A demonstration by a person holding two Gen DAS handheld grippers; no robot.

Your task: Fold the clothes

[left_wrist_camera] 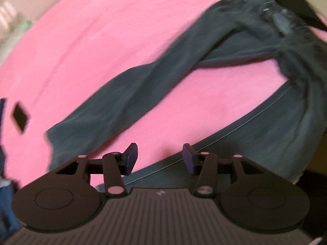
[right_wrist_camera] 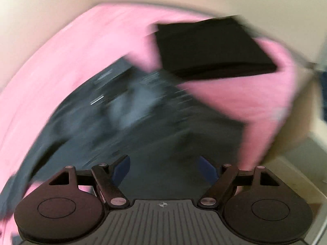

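Dark grey-blue jeans (left_wrist_camera: 126,102) lie spread on a pink bed sheet (left_wrist_camera: 102,30), one leg running toward the lower left and the other passing under my left gripper (left_wrist_camera: 160,159). That gripper hovers over the nearer leg's edge, jaws partly apart with nothing pinched. The right wrist view is badly blurred. In it the jeans' waist part (right_wrist_camera: 143,112) lies below my right gripper (right_wrist_camera: 164,169), whose fingers stand wide apart over the cloth and hold nothing.
A folded black garment (right_wrist_camera: 210,47) rests on the sheet (right_wrist_camera: 71,51) beyond the waistband, also showing as a black garment (left_wrist_camera: 294,4) at top right. A small black flat object (left_wrist_camera: 20,116) lies at the left. The bed's edge and pale floor (right_wrist_camera: 296,163) are at right.
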